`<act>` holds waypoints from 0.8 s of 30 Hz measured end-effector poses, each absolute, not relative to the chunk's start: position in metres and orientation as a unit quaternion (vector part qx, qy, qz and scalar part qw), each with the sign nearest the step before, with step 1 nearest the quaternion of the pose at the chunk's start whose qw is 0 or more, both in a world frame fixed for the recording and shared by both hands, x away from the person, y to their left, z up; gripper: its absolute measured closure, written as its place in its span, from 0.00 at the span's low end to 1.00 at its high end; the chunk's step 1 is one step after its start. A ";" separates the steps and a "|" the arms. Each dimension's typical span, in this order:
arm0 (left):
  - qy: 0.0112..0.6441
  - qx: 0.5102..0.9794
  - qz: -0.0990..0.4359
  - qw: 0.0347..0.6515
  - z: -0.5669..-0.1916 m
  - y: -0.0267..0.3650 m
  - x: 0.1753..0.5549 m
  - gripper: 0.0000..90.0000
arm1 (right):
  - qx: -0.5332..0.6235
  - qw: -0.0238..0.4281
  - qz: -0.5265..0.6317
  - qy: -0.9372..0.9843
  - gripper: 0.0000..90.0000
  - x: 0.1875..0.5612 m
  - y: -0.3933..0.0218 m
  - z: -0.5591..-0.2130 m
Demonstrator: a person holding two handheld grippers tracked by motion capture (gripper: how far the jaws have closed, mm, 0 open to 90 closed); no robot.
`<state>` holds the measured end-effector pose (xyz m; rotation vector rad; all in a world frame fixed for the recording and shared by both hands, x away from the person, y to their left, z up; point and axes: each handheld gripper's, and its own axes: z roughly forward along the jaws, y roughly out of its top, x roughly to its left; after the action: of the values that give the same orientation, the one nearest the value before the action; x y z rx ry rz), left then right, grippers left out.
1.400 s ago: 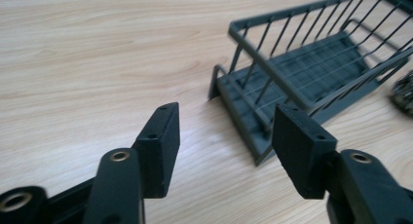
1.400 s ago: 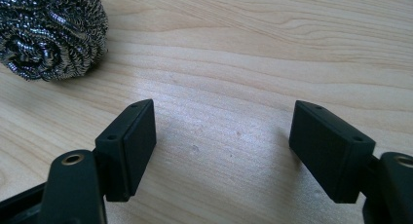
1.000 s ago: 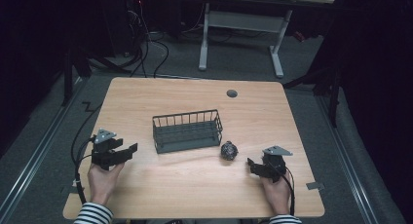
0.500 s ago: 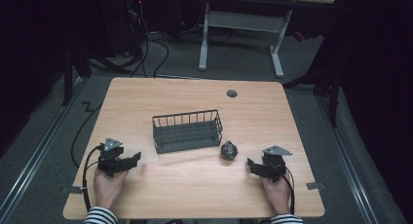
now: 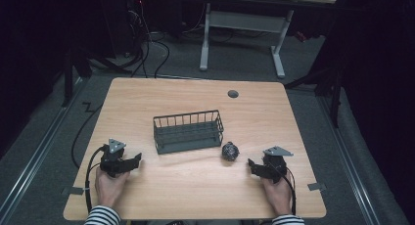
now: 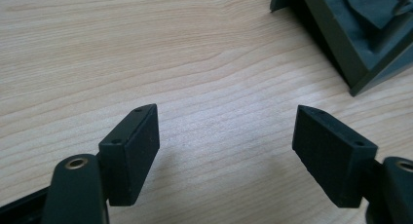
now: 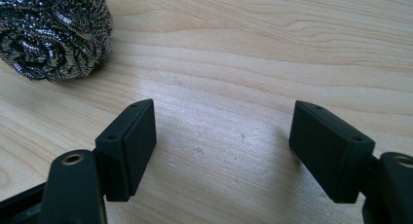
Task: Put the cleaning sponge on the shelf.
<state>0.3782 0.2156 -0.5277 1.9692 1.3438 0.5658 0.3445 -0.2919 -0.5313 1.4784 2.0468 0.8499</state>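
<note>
A: Steel wool, a coiled scourer (image 7: 53, 31), lies on the wooden table (image 5: 195, 186) just ahead and left of the right gripper (image 7: 221, 146), whose jaws stand wide apart, holding nothing.

B: And the left gripper (image 6: 226, 151)?

A: Jaws equally apart and bare. It has drawn back toward the person over the last second; the wire basket (image 5: 188, 132) now sits ahead and right of its jaws.

B: So both hands look parked; I'd guess the scourer goes in the basket next.
</note>
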 end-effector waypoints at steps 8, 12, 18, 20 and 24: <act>0.511 0.766 0.219 0.322 -0.534 0.210 0.381 0.27 | 0.540 0.236 0.310 0.746 0.28 0.345 -0.291 -0.531; 0.510 0.767 0.217 0.323 -0.534 0.211 0.381 0.26 | 0.539 0.236 0.312 0.746 0.30 0.344 -0.290 -0.531; 0.511 0.761 0.218 0.336 -0.537 0.213 0.381 0.23 | 0.539 0.236 0.312 0.746 0.30 0.344 -0.290 -0.531; 0.510 0.762 0.218 0.336 -0.537 0.213 0.380 0.22 | 0.538 0.233 0.312 0.748 0.29 0.344 -0.290 -0.531; 0.511 0.762 0.217 0.335 -0.538 0.213 0.381 0.20 | 0.535 0.231 0.311 0.751 0.29 0.344 -0.291 -0.531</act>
<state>0.3807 0.2127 -0.5375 1.9871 1.3325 0.5664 0.3435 -0.2906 -0.5308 1.4712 2.0638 0.8544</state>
